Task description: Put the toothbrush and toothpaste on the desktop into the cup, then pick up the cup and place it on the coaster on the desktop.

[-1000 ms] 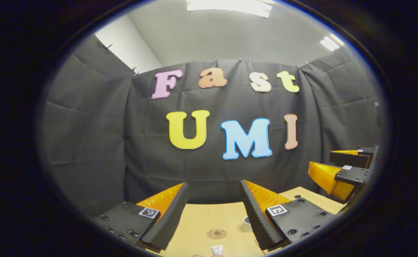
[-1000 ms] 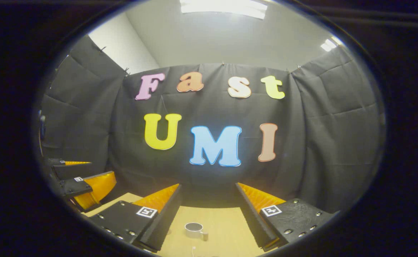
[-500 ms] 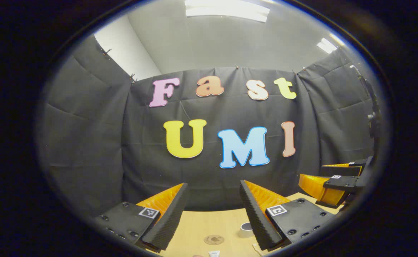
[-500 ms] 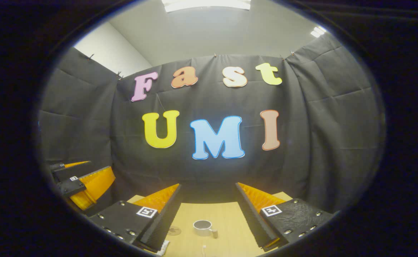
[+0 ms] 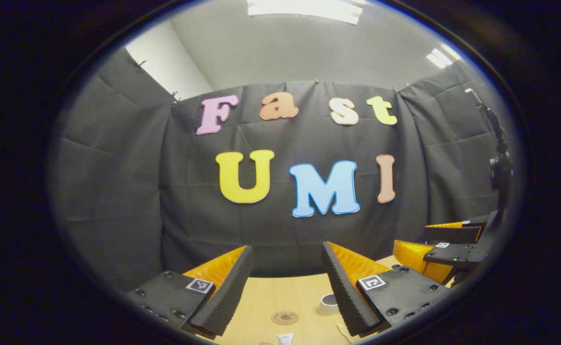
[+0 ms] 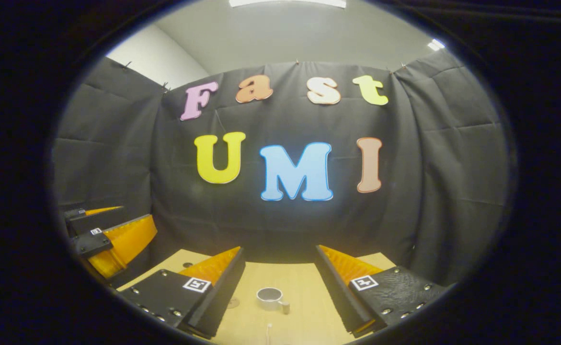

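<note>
At the near edge of the desktop (image 5: 270,299), at six o'clock in the left gripper view, a white tube end, likely the toothpaste (image 5: 285,339), lies flat and partly cut off. Just beyond it, at roughly twelve o'clock from the tube, the round coaster (image 5: 285,317) sits bare, so I judge the final placement not yet done. The cup (image 5: 328,304) stands upright at about two o'clock from the coaster, well apart from it and half hidden behind that gripper's right finger. The left gripper (image 5: 285,256) is held above the desk with its fingers wide apart, nothing between them; I judge this a ready posture for the first pick. At six o'clock in the right gripper view, a thin white tip, possibly the toothbrush (image 6: 269,328), lies near the cup (image 6: 270,297), whose handle points toward four o'clock and whose inside looks empty. The right gripper (image 6: 280,254) is likewise spread and empty, its opening framing the cup, probably to keep the target in sight. Farthest off, the other gripper (image 6: 112,237) appears at nine o'clock, raised over the desk.
</note>
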The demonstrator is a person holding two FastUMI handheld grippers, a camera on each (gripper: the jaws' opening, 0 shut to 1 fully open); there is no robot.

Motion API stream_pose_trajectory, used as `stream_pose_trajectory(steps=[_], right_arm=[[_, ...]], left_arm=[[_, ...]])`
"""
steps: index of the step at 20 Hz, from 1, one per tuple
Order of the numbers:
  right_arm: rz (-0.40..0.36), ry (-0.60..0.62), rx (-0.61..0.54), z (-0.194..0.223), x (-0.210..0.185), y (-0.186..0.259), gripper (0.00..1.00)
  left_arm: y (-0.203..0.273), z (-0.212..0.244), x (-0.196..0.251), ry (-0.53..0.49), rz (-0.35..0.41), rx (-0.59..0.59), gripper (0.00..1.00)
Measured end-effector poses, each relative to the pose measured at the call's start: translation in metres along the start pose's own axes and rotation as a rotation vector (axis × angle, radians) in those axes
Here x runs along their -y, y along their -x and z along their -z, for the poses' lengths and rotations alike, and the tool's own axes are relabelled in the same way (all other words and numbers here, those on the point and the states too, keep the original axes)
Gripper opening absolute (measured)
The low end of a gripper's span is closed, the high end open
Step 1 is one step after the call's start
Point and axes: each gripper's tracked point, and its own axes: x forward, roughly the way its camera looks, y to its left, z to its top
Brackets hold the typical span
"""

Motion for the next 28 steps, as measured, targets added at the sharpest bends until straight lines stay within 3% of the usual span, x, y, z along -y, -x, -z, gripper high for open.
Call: stream_pose_trajectory(steps=[2, 3, 11, 16, 22, 28], right_arm=[[-0.003, 0.006, -0.027, 0.007, 0.0, -0.002, 0.9], [-0.004, 0.008, -0.045, 0.012, 0.001, -0.005, 0.9], [-0.037, -0.015, -0.241, 0.081, -0.008, -0.013, 0.9], [-0.051, -0.027, -0.4, 0.145, -0.011, -0.016, 0.9], [-0.049, -0.072, -0.579, 0.216, -0.014, -0.013, 0.91], [-0.036, -0.101, -0.751, 0.276, -0.017, -0.005, 0.92]], left_arm=[[-0.004, 0.013, -0.002, 0.005, -0.004, -0.035, 0.9], [-0.006, 0.021, -0.003, 0.004, -0.004, -0.057, 0.93], [-0.016, 0.123, 0.016, 0.029, 0.074, -0.272, 0.94], [-0.018, 0.193, 0.023, 0.08, 0.113, -0.415, 0.94], [-0.01, 0.28, 0.017, 0.1, 0.103, -0.592, 0.94], [-0.003, 0.338, 0.013, 0.108, 0.094, -0.738, 0.94]])
